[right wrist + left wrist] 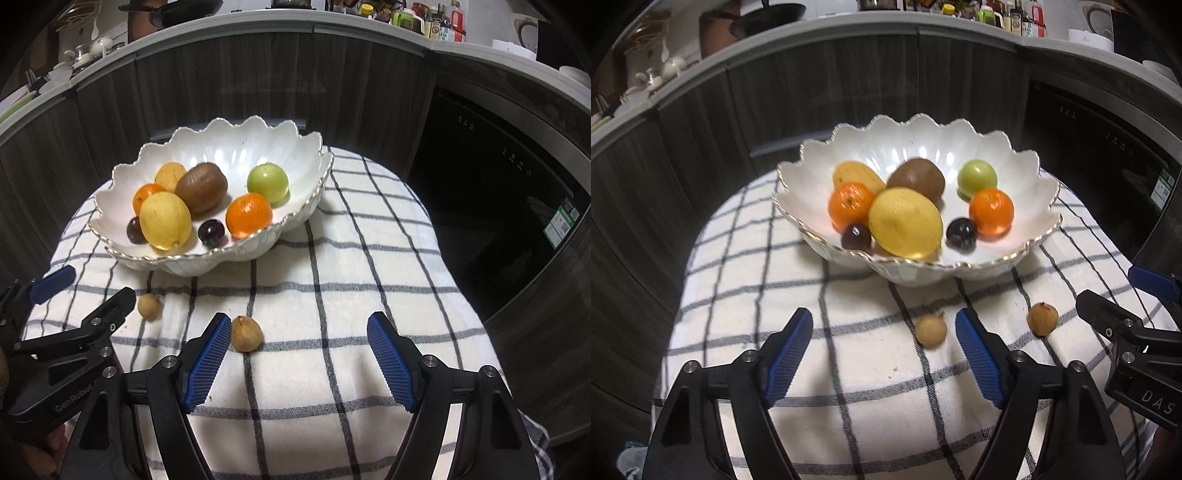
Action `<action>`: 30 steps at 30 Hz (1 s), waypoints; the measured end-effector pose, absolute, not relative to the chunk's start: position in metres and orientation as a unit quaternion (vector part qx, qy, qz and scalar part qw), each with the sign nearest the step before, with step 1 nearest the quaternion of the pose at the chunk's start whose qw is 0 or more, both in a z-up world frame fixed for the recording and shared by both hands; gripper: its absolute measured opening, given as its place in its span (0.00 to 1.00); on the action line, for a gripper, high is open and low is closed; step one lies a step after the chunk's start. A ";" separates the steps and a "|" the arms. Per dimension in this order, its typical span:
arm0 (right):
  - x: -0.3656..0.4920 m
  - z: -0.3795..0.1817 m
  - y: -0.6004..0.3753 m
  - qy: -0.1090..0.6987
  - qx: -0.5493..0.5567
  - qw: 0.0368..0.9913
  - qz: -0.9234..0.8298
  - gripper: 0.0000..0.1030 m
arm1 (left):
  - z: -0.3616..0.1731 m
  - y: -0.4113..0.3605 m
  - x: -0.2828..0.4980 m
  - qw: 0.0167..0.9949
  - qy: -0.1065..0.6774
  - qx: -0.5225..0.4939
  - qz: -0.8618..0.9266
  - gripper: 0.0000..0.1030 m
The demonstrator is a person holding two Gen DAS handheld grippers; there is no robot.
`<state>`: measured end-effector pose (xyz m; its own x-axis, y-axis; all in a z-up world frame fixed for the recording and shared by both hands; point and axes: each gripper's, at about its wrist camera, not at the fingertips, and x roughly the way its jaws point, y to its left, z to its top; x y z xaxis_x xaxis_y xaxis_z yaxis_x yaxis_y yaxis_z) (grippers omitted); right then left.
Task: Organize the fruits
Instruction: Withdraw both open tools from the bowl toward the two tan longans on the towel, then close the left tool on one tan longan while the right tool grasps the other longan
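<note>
Checked cloth [849,369] covers the table before dark cabinets [812,92].

**Two little brown fruits lie outside the bowl**

A white bowl [236,147] with a wavy gold edge sits on a checked cloth [369,266]. It holds a lemon [165,220], a kiwi [201,188], a green fruit [267,182], two oranges and two dark grapes. The right gripper [295,356] is wide apart, nothing between its blue pads. One small brown fruit [246,334] lies just beside its left pad. Another brown fruit [149,306] lies near the left gripper [86,291].
</note>
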<state>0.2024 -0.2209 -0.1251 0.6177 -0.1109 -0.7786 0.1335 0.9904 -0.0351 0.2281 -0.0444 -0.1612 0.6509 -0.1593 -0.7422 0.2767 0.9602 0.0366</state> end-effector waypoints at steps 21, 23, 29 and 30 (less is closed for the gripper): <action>0.212 -0.142 -0.232 0.451 0.033 0.889 -0.065 0.70 | -0.193 -0.068 0.244 0.880 0.439 0.081 -0.164 0.28; 0.212 -0.142 -0.233 0.452 0.037 0.889 -0.065 0.70 | -0.192 -0.069 0.244 0.879 0.439 0.081 -0.167 0.22; 0.210 -0.140 -0.232 0.452 0.036 0.889 -0.062 0.65 | -0.188 -0.064 0.238 0.882 0.437 0.076 -0.160 0.22; 0.210 -0.139 -0.231 0.451 0.036 0.890 -0.060 0.65 | -0.186 -0.061 0.235 0.884 0.434 0.074 -0.157 0.22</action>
<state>0.2099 -0.2311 -0.1393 0.5859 -0.0742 -0.8070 0.1392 0.9902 0.0100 0.2355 -0.0607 -0.1860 0.5736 -0.2131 -0.7910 0.3409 0.9401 -0.0061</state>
